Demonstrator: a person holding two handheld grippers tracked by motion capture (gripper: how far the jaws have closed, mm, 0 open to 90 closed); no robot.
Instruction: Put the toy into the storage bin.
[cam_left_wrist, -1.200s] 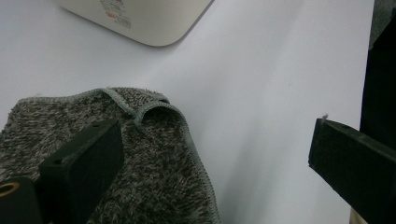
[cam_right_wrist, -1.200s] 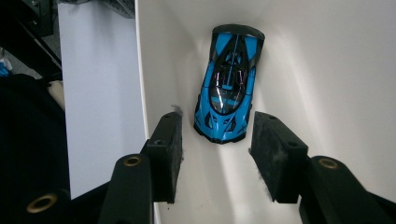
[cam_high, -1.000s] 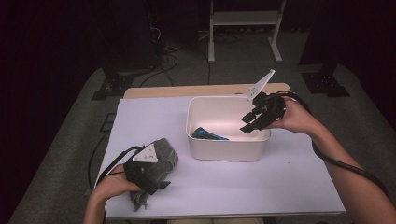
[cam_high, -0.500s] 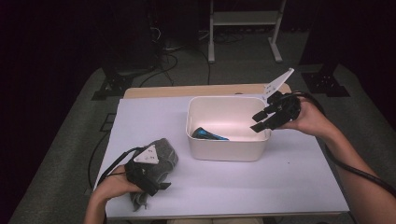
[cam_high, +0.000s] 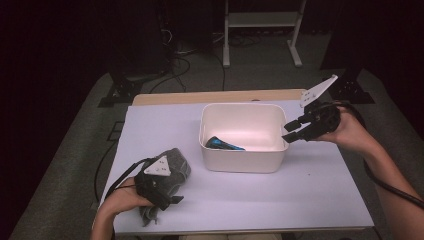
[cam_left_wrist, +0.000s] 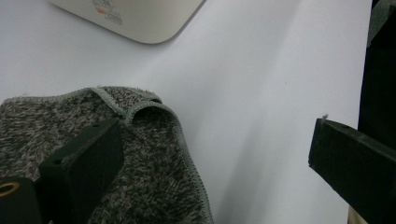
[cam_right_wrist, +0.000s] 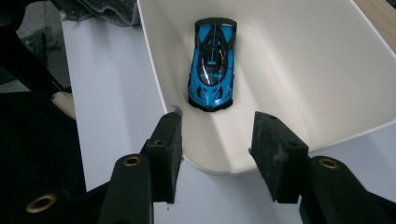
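Hovering at the right end of the white bin (cam_high: 243, 159), the right gripper (cam_high: 292, 131) is holding its 2 jaws half spread with nothing between them; in the right gripper view (cam_right_wrist: 214, 154) the pads are sitting just above and outside the bin's near rim (cam_right_wrist: 219, 163). Lying inside, the blue toy car (cam_high: 223, 144) is resting on the bin floor toward the left wall, nose pointing at the gripper in that view (cam_right_wrist: 212, 65). The bin is sitting mid-table on the white table (cam_high: 310, 200).

At the near left corner the left gripper (cam_high: 165, 192) is resting on a grey fuzzy cloth (cam_high: 176, 165). In the left gripper view the jaws are standing wide apart: 1 pad is lying over the cloth (cam_left_wrist: 116, 154), the other is over bare table at the right, so nothing is being pinched.

Likely job: putting loose things into the bin, with the car done and the cloth next.

Risks:
- Left jaws closing as they stand are probably catching just 1 thin hem, so the cloth may be slipping out mid-lift.
- Dragging the cloth rightward could be snagging it on the bin's near left corner and shoving the bin.
- Right gripper staying low beside the rim may be knocking the bin, sliding the car around.
- Trailing cable at the right could be catching the table edge.
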